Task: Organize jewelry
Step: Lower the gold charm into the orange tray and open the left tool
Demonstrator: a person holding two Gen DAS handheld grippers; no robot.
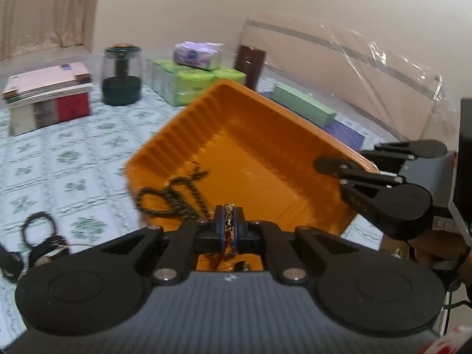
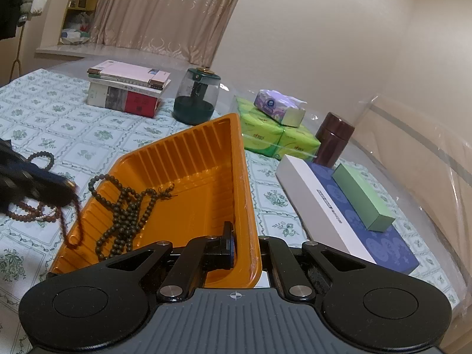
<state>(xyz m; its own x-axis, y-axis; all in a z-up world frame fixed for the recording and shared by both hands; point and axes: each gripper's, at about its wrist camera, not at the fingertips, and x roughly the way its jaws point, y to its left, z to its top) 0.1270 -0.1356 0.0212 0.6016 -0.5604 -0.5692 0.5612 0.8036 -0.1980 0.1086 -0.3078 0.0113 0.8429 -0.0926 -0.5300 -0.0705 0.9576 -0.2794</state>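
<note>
An orange plastic tray (image 1: 259, 135) is tilted up off the patterned tablecloth. My right gripper (image 2: 247, 250) is shut on the tray's near rim (image 2: 250, 221); it also shows at the right of the left wrist view (image 1: 351, 174). A dark bead necklace (image 2: 126, 215) lies inside the tray, also seen in the left wrist view (image 1: 174, 197). My left gripper (image 1: 229, 221) is shut on a reddish-brown bead strand with a gold piece (image 1: 229, 216), held over the tray's near edge; the strand (image 2: 73, 224) hangs from it, blurred. More bead bracelets (image 1: 38, 227) lie on the cloth at the left.
A stack of books (image 2: 129, 91), a dark green glass jar (image 2: 197, 100), green tissue packs (image 2: 271, 135), a brown cylinder (image 2: 333, 138) and long white, blue and green boxes (image 2: 354, 206) stand behind and right of the tray. Clear plastic sheeting (image 2: 427, 153) lines the wall.
</note>
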